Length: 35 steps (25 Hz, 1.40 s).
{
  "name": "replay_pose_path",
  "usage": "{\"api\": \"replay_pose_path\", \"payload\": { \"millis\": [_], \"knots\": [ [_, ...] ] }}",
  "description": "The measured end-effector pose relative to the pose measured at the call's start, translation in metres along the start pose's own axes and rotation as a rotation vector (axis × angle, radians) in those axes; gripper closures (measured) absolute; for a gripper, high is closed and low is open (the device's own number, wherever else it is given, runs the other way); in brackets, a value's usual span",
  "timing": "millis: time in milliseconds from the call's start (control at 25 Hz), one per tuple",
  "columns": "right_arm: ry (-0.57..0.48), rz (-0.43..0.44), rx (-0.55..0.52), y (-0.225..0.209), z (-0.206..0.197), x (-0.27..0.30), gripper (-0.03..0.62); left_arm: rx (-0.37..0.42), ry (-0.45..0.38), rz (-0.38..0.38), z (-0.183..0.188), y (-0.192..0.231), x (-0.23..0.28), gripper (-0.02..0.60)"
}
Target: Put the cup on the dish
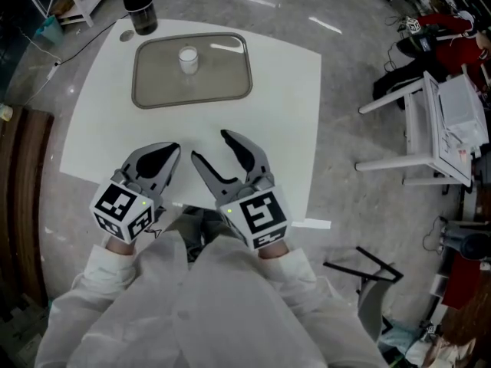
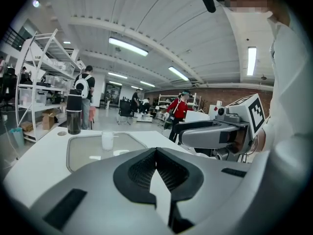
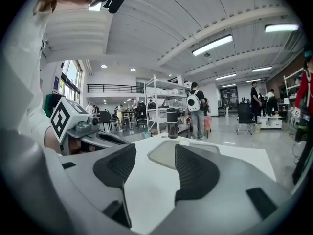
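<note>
A small white cup stands upright in the far half of a shallow grey-beige dish at the back of the white table. Both grippers hover over the table's near edge, well short of the dish. My left gripper is shut, its fingertips touching with nothing between them. My right gripper stands open and empty beside it. From the left gripper view, the cup and dish lie ahead to the left of the closed tips. In the right gripper view the dish shows between the spread jaws.
A black bottle stands at the table's far left corner behind the dish, next to a small round lid. A white chair is on the floor to the right. People and shelves stand far off in the hall.
</note>
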State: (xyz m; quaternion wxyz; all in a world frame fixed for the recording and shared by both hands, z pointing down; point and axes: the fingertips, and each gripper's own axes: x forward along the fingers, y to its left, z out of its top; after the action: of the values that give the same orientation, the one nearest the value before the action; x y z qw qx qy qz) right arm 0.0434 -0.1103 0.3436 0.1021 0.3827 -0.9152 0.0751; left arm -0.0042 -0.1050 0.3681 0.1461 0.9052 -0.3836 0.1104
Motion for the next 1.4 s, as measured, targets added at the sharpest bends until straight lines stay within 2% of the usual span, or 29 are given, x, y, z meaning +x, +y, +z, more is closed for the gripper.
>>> {"api": "replay_pose_path", "payload": {
  "millis": [80, 200, 520, 920, 1160, 1400],
  "knots": [
    [0.007, -0.003, 0.011, 0.005, -0.003, -0.002, 0.358, -0.004, 0.011, -0.01, -0.004, -0.004, -0.002, 0.575],
    [-0.004, -0.025, 0.006, 0.009, -0.003, -0.004, 0.445, -0.01, 0.02, -0.017, -0.007, -0.005, -0.008, 0.575],
    [0.019, -0.015, 0.015, 0.028, -0.009, 0.001, 0.563, -0.033, 0.056, -0.05, -0.023, -0.007, -0.015, 0.575],
    [0.058, 0.053, -0.029, 0.045, -0.013, 0.007, 0.582, -0.022, 0.042, -0.069, -0.015, -0.007, -0.015, 0.575],
    [0.054, 0.047, 0.009, 0.042, -0.014, 0.006, 0.582, -0.016, 0.053, -0.085, -0.018, -0.013, -0.013, 0.575],
    [0.069, 0.027, -0.008, 0.038, -0.016, 0.004, 0.582, -0.014, 0.047, -0.087, -0.016, -0.012, -0.014, 0.575]
  ]
}}
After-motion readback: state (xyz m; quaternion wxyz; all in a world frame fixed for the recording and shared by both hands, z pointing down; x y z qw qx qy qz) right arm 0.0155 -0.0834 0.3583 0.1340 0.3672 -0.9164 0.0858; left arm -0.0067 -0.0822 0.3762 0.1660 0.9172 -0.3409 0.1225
